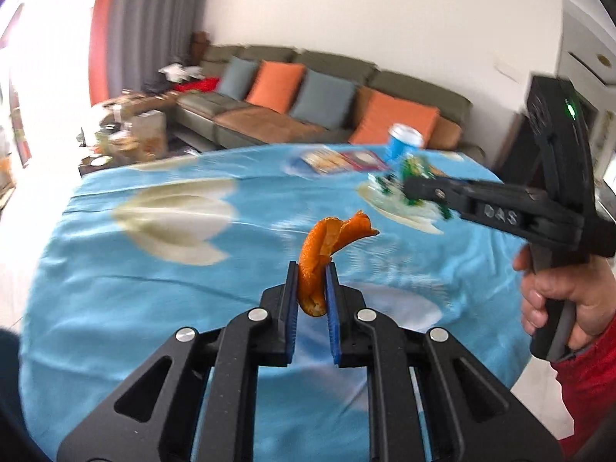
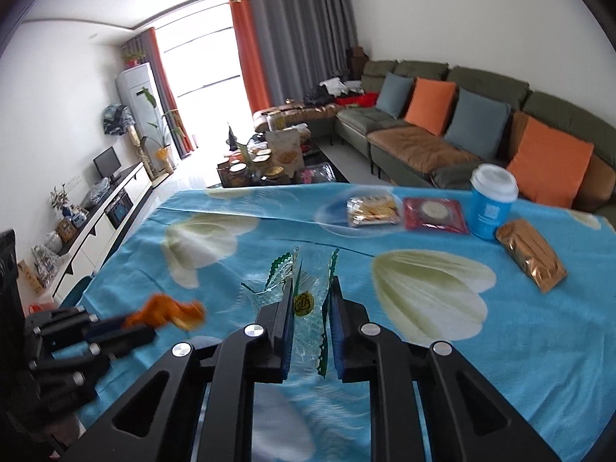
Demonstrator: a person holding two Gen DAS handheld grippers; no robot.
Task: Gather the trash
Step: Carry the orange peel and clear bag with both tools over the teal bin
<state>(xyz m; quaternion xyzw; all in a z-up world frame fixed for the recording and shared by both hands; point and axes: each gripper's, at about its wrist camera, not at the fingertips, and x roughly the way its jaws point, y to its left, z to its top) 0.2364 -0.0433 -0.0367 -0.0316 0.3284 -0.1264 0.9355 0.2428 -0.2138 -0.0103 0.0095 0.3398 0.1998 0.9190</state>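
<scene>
- Far side of the blue floral tablecloth (image 2: 519, 319): biscuit pack (image 2: 371, 211), red packet (image 2: 435, 215), blue cup (image 2: 491, 202), gold packet (image 2: 531, 256).
- Left gripper (image 1: 312, 273) pinches orange peel (image 1: 327, 246) above the cloth, its length curling upward and right.
- Right gripper (image 2: 312, 288) clamps a clear green-edged wrapper (image 2: 304, 292), standing upright.

My cup (image 2: 491, 202) stands at the table's (image 2: 231, 231) far right, the sofa (image 2: 481, 88) behind it.

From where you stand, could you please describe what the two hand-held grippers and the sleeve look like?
Both hand-held grippers, left and right, are matte black linkages with silver pivot bolts and blue ribbed pads. From the left view, the right one has raised lettering on its finger, a pistol grip and a green light. The sleeve is red.
</scene>
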